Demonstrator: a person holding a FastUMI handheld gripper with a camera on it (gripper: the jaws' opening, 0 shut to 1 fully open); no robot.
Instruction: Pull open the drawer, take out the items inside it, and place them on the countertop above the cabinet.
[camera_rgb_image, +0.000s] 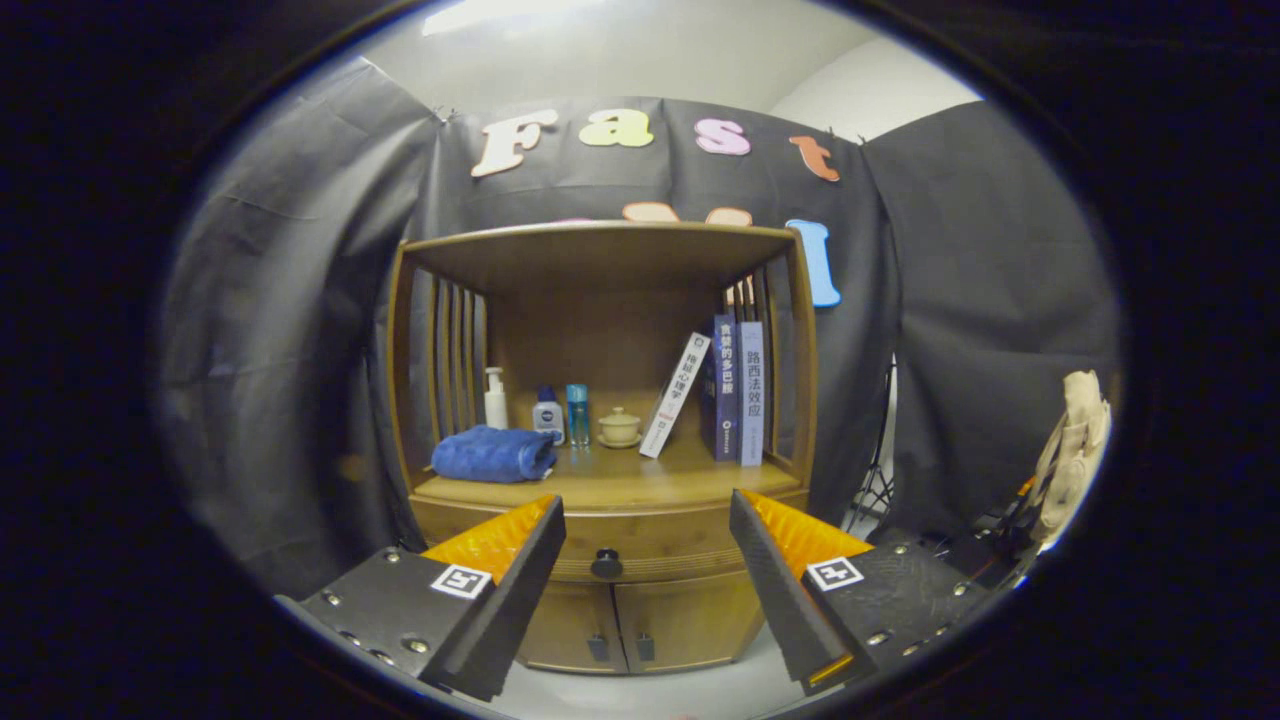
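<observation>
Black-draped booth, brown wooden cabinet (600, 420): we judge nothing begun, its wooden drawer (640, 545) with round dark knob (606, 564) shut beyond our gripper (647, 535), fingers spread wide, holding nothing.

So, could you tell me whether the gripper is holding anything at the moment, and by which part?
Nothing is held. The gripper is open, jaws wide apart, with the drawer knob beyond them, untouched.
</observation>
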